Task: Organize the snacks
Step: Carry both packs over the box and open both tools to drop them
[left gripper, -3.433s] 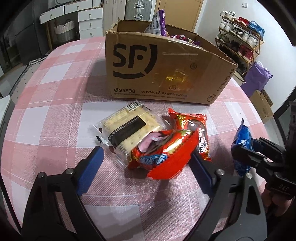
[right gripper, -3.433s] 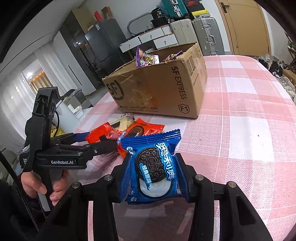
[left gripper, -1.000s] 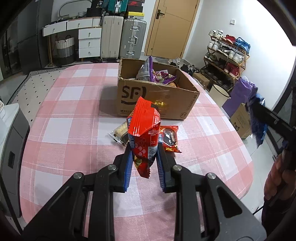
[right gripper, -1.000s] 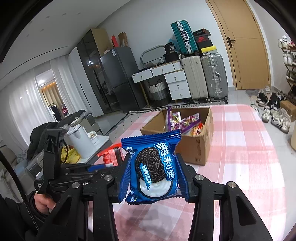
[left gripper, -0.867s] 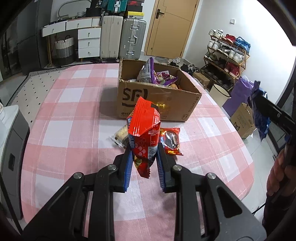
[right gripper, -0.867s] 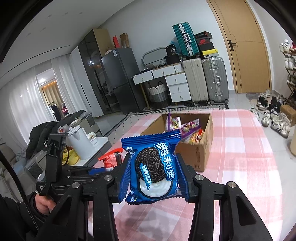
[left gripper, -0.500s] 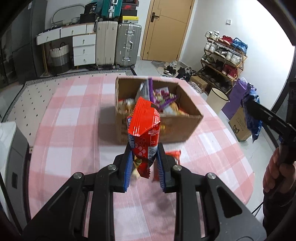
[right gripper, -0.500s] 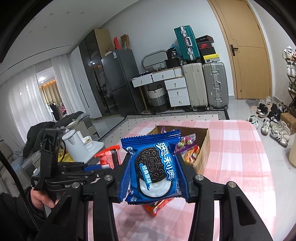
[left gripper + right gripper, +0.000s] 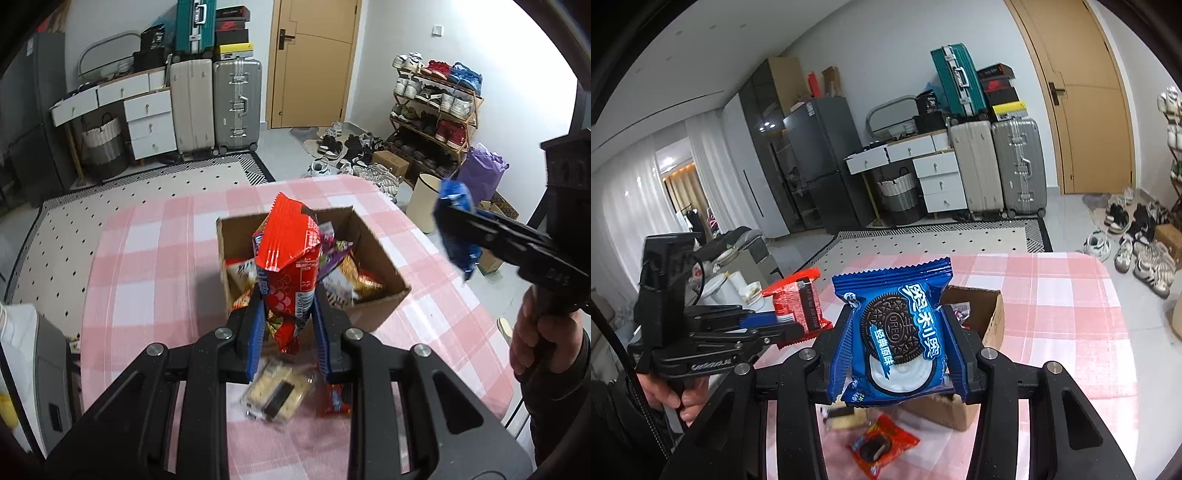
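Observation:
My left gripper (image 9: 289, 334) is shut on an upright red snack bag (image 9: 289, 258), held in the air just in front of the open cardboard box (image 9: 384, 258). The box holds several snack packets (image 9: 341, 269). My right gripper (image 9: 897, 341) is shut on a blue Oreo packet (image 9: 899, 332), also lifted above the table; the left wrist view shows it (image 9: 456, 221) to the right of the box. On the pink checked tablecloth (image 9: 155, 266) below lie a clear cracker pack (image 9: 277, 391) and a red cookie packet (image 9: 882, 445).
A person's hand (image 9: 532, 339) grips the right gripper's handle, another hand (image 9: 674, 397) the left one. Beyond the table stand suitcases (image 9: 236, 107), white drawers (image 9: 147, 118), a shoe rack (image 9: 436, 110) and a cream bin (image 9: 424, 203). A kettle (image 9: 729, 291) stands to the left.
Both grippers have risen and moved forward toward the box with their packets still held. The box's open top now lies below and behind the red bag, and the loose packets have dropped low in view.

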